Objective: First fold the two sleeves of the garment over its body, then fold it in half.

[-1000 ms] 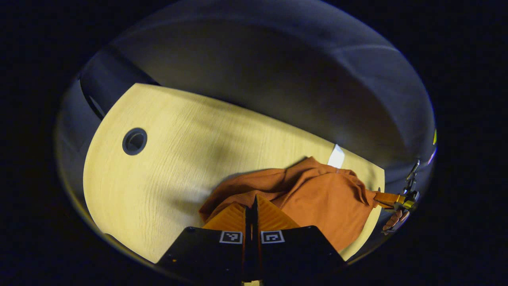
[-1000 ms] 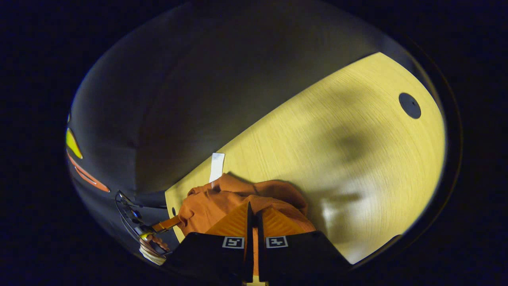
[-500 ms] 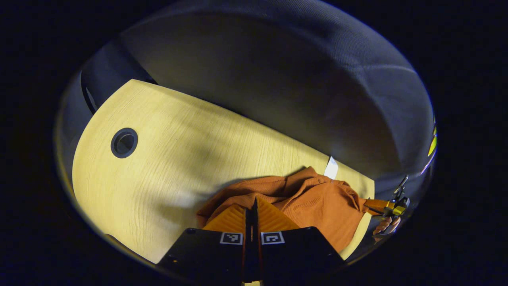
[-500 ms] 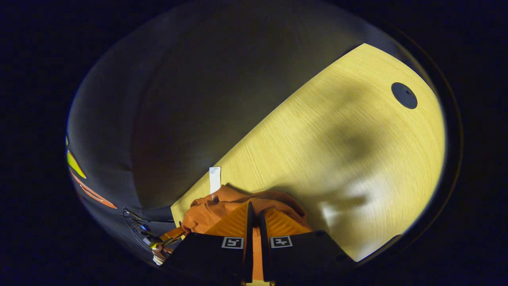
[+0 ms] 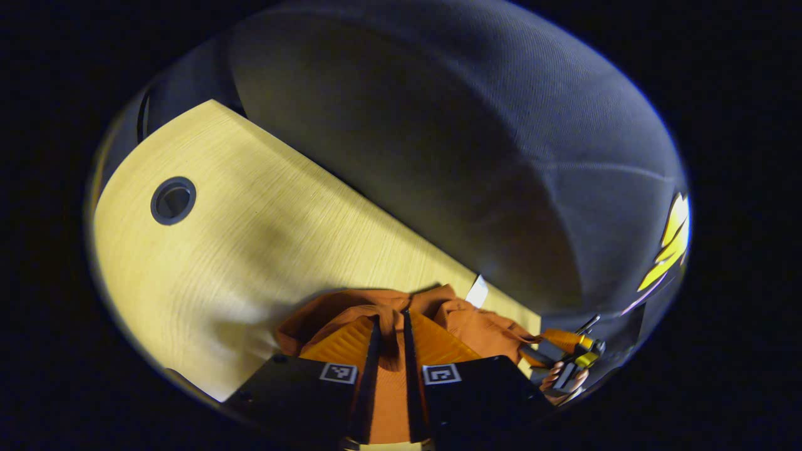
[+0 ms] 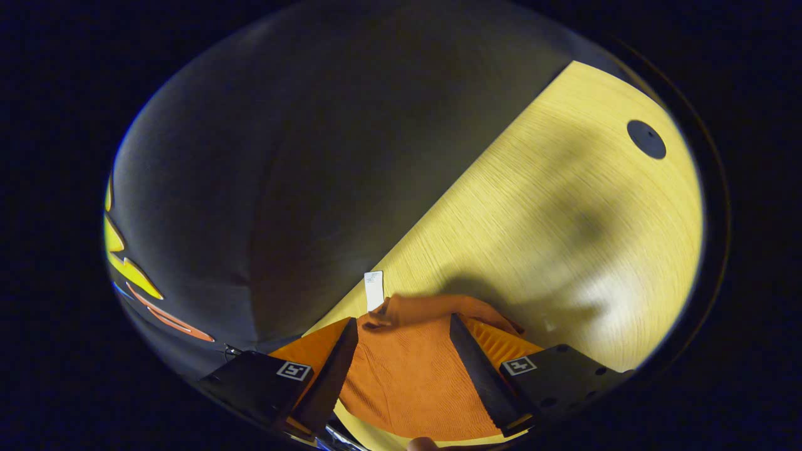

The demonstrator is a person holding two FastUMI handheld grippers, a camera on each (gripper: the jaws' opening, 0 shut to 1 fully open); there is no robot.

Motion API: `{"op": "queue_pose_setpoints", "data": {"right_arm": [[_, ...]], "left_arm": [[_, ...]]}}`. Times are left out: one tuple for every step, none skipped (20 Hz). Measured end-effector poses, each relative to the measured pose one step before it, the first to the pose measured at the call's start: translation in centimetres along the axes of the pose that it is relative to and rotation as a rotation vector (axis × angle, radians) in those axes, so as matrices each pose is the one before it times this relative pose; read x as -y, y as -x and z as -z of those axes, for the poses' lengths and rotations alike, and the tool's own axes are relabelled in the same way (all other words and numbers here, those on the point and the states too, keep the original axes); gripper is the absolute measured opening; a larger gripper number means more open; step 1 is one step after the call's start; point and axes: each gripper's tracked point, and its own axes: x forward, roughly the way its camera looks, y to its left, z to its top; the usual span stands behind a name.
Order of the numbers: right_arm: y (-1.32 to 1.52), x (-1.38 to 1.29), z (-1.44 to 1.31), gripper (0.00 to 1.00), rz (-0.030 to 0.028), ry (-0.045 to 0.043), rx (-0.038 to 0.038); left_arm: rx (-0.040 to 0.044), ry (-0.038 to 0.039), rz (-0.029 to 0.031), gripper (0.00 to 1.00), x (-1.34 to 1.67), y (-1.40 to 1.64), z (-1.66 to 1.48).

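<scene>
Rust-orange knitted garment [image 5: 482, 329] lies bunched near the edge of the pale yellow wood-grain table [image 5: 207, 263], close to the dark booth wall, with a small white tag [image 6: 373, 289] sticking out from its far side.

In the left gripper view, the left gripper [image 5: 390, 326] has its fingers parted by a narrow slot with orange cloth showing between them; whether the pads are pressing that cloth cannot be told. Off to the right of that view the other gripper is seen with a hand [image 5: 561, 379] holding it at the garment's far end.

In the right gripper view, the right gripper [image 6: 404, 329] has its fingers spread wide, and a flat stretch of the ribbed orange knit lies between and below them; it grips nothing. A round dark grommet hole [image 6: 646, 139] sits well apart on the tabletop.

Judging by the folds and wrinkles, the fabric is soft, light and limp, with no stiffness to hold a shape. It should drape and sag wherever it is not supported, and a knit like this may stretch if pulled. It looks grippy rather than slippery, so a pinch ought to hold. Good places to take it are a seam, cuff or hem corner, where the cloth is doubled and firmer. Catching a single layer only would matter, since a stray second layer could drag the fold askew.
</scene>
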Motion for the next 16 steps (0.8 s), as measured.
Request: {"op": "queue_pose_setpoints", "data": {"right_arm": [[0.558,-0.862,-0.184,0.94,-0.00652,0.01704,0.01076],[0.520,-0.663,-0.221,0.94,-0.00914,0.00798,0.00981],[0.409,-0.307,0.207,0.94,-0.00111,0.01122,0.00160],[0.564,0.062,0.076,0.94,0.01493,0.02240,0.00094],[0.567,-0.057,0.029,0.94,-0.00232,0.02515,0.00298],[0.786,-0.297,-0.029,0.94,-0.00081,0.01951,0.01145],[0.714,-0.390,0.037,0.94,-0.00131,0.02046,0.00948],[0.857,-0.389,0.091,0.94,-0.00198,0.01760,0.00954],[0.641,-0.347,-0.044,0.94,-0.00523,0.01223,0.00756],[0.870,-0.554,0.136,0.94,-0.00456,0.01676,0.01097],[0.955,-0.217,0.196,0.94,0.01109,0.02643,0.00979],[1.109,-0.208,0.210,0.94,0.01556,0.04247,0.01050],[1.025,0.193,0.095,0.94,0.02497,0.05856,0.01706],[0.957,0.113,0.093,0.94,0.02821,0.06533,0.01824],[1.217,-0.223,0.060,0.94,0.03307,0.06171,0.01698],[1.165,-0.350,0.013,0.94,0.01862,0.05587,0.02287]], "left_arm": [[0.02040,0.01511,0.00544,0.24,0.242,0.234,-0.534],[0.00858,-0.00373,0.01466,0.39,0.422,-0.028,-0.277],[0.00395,-0.00755,0.00248,0.39,0.069,-0.131,0.025],[0.00403,0.00432,0.00690,0.39,0.168,0.028,-0.046],[0.02426,0.01958,0.00096,0.39,0.355,-0.060,-0.461],[0.02575,0.02154,0.00543,0.40,0.131,-0.080,-0.493],[0.04446,0.02363,-0.00444,0.53,-0.098,0.327,-0.860],[0.02961,0.02212,0.00137,0.67,0.171,0.382,-0.643],[0.03503,0.00828,-0.00287,0.68,0.272,0.791,-0.661],[0.02022,-0.01487,-0.01510,0.69,-0.026,0.636,-0.507],[0.00796,-0.02200,0.00128,0.71,0.549,0.702,-0.150],[0.00318,-0.02851,-0.00494,0.76,0.496,0.912,-0.349],[0.00382,-0.04059,-0.01859,0.84,0.318,1.222,-0.126],[0.02270,-0.04816,-0.01591,0.77,0.422,1.269,-0.463],[0.03249,-0.05942,-0.02090,0.95,0.423,1.368,-0.431],[0.02563,-0.05184,-0.01167,0.95,0.683,1.615,-0.388]]}}
